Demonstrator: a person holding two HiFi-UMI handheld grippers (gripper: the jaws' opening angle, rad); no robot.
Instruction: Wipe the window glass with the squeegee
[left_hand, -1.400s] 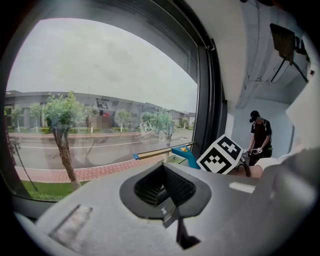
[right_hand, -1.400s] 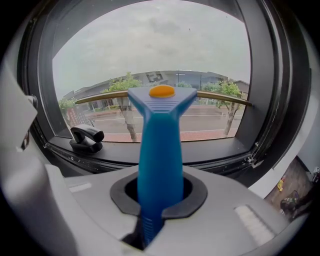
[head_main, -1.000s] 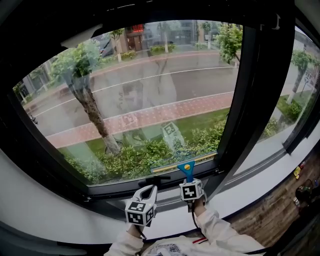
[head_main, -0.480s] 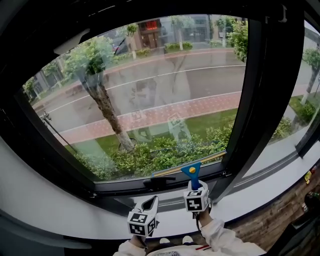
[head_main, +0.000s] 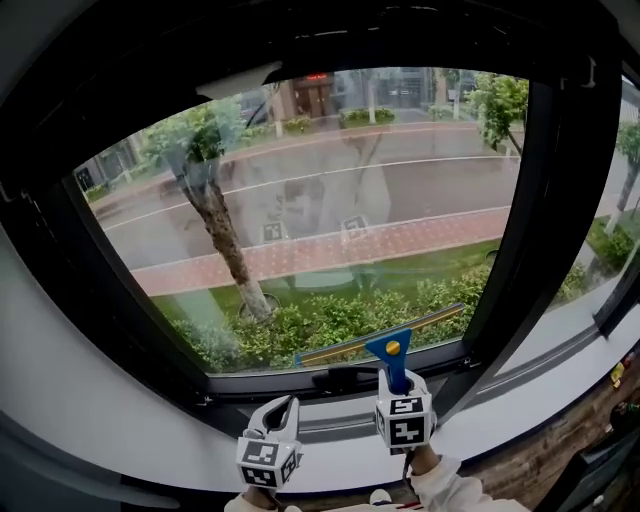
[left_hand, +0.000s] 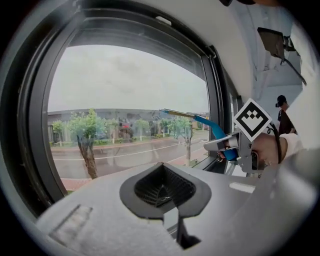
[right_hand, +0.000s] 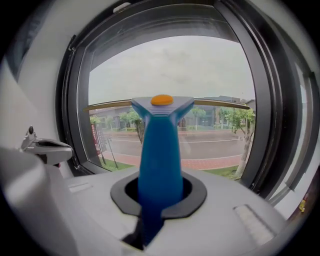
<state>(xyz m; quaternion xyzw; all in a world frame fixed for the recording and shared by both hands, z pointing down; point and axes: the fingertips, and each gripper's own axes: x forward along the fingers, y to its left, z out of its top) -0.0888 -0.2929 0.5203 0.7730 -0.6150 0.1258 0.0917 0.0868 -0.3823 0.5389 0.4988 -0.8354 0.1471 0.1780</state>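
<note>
The right gripper (head_main: 393, 380) has its jaws pinched on the blue handle of the squeegee (head_main: 388, 350), which fills the gap between them in the right gripper view (right_hand: 160, 150). The handle stands upright out of the right gripper (right_hand: 160, 195). Its orange-dotted head carries a long thin blade.

Taking the black window handle (head_main: 342, 378) as the mark, the right gripper sits just to its right. The blade runs across the window glass (head_main: 330, 220) directly above it, with its left end close over the handle and its right end higher, near the dark upright of the frame. Whether the blade's edge actually presses on the pane cannot be told.

The left gripper (head_main: 281, 410) is on the other side of the window handle, lower in the head view and nearer the person. Its jaws are pressed together on nothing; its own view shows the ribbed pads meeting over an empty recess (left_hand: 162, 189). That view also catches the squeegee (left_hand: 210, 125) off to the right, held up toward the window glass (left_hand: 125, 95).

A second ago the blade lay along the bottom edge of the glass, level with the window handle. Now it stands a little above that edge and slants more. The left gripper has sunk lower than the right one (they were nearly level then). Neither grip has changed.
</note>
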